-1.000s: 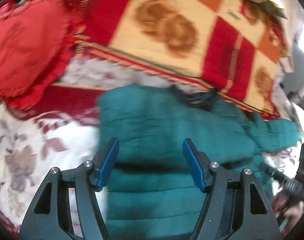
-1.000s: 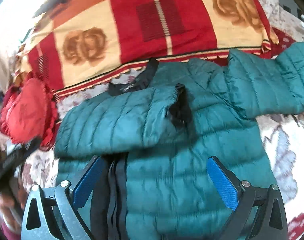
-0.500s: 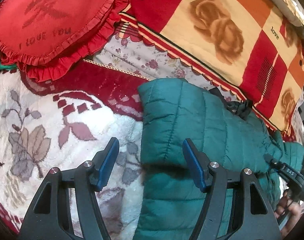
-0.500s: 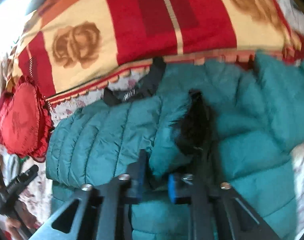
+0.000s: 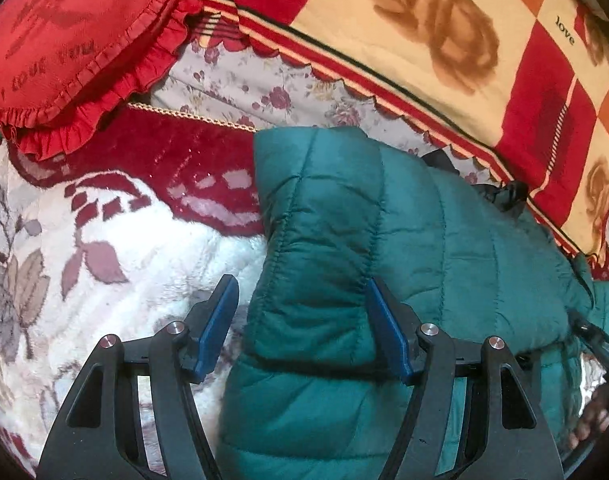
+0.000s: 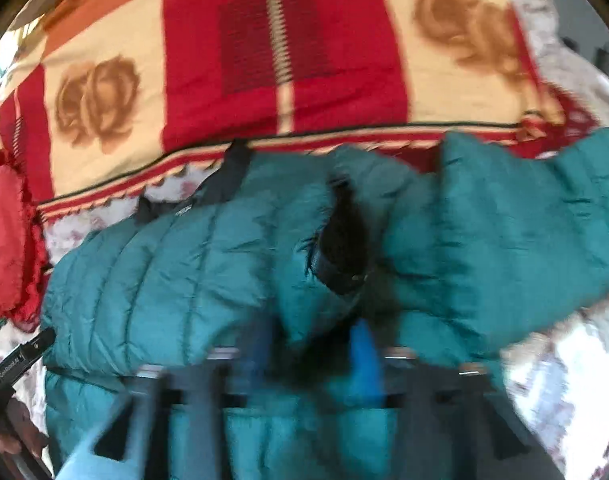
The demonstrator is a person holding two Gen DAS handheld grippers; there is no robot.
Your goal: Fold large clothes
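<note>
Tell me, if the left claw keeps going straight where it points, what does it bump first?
Most likely the green puffy jacket: its folded-over sleeve sits right between the open left claw fingers. Depth is hard to judge, though.

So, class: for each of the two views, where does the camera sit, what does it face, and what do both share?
Left wrist: behind the left gripper, looking down at the teal jacket's folded edge; fingers apart.
Right wrist: behind the right gripper, blurred, jaws opening with jacket fabric between.
Shared: jacket, red heart cushion, checked rose blanket.
</note>
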